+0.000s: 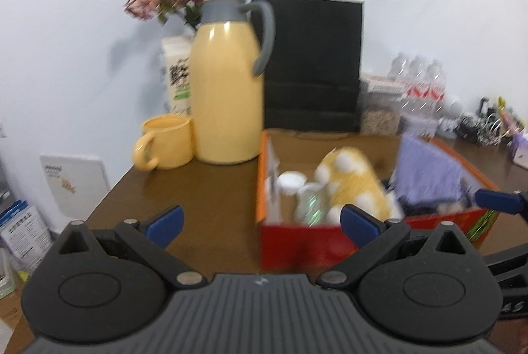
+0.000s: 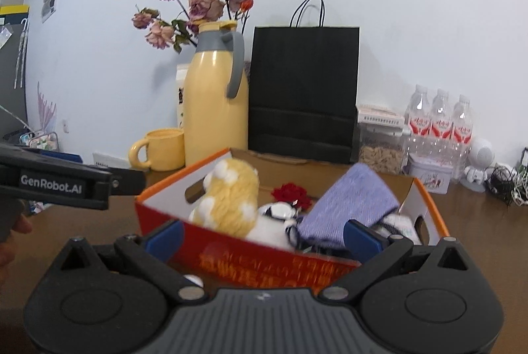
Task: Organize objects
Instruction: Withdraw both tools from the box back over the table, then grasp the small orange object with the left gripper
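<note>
An orange-red cardboard box point(image 1: 290, 241) point(image 2: 264, 261) sits on the brown table. Inside lie a yellow plush toy with white spots point(image 1: 353, 182) point(image 2: 231, 199), a purple knitted cloth point(image 1: 429, 172) point(image 2: 349, 205), a clear bottle with a white cap point(image 1: 297, 189), a red flower point(image 2: 290, 192) and a white-and-black item point(image 2: 280, 212). My left gripper point(image 1: 262, 222) is open and empty just before the box's near left corner. My right gripper point(image 2: 262, 235) is open and empty at the box's near wall; one of its fingertips point(image 1: 498, 200) shows in the left wrist view.
A yellow thermos jug point(image 1: 227, 83) point(image 2: 214, 103) and a yellow mug point(image 1: 165, 143) point(image 2: 158, 149) stand behind the box, with dried flowers point(image 2: 194, 1), a black paper bag point(image 1: 313, 63) point(image 2: 303, 90), water bottles point(image 2: 439, 119), a tin point(image 2: 429, 172) and cables point(image 2: 505, 182) along the wall.
</note>
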A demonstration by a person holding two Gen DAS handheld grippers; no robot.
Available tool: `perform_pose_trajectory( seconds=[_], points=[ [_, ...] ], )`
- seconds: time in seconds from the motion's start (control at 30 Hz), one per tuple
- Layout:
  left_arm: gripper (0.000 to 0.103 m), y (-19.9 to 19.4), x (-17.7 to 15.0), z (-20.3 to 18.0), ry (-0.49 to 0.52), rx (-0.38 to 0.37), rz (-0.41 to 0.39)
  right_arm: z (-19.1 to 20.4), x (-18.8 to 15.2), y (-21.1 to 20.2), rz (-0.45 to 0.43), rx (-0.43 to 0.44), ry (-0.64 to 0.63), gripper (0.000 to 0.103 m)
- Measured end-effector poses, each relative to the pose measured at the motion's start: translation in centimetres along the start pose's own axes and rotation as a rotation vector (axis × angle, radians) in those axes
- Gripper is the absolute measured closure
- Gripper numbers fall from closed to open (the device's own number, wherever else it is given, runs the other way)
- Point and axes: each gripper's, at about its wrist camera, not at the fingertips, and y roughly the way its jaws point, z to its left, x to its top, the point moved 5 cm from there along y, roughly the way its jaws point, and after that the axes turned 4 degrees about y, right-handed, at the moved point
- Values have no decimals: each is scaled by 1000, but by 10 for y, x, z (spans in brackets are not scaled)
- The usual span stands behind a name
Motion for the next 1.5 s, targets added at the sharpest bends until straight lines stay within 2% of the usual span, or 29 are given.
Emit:
perform_pose_trajectory(
  seconds=[0.27,0.43,0.57,0.93,1.03,1.1,1.2,1.23,1.5],
  points=[
    [0,12,-41,24,29,55,138,6,-25,3,74,1,-1,0],
    [0,32,-58,25,35,53,212,6,-35,12,114,1,-1,0],
    [0,43,-62,17,58,49,231,4,-40,17,134,4,12,0],
    [0,53,-64,5,12,23,251,4,-46,22,159,5,12,0],
    [13,50,-64,3,-12,2,244,4,-47,22,162,3,8,0],
    [25,47,-64,0,-9,-1,231,4,-47,23,163,4,7,0],
    [49,43,-62,-3,-5,-17,212,3,-47,23,165,4,8,0],
    [61,42,-62,-4,-2,-27,205,3,-47,23,165,4,9,0],
    [62,39,-62,-4,-14,-62,193,3,-48,23,168,3,11,0]
  ],
)
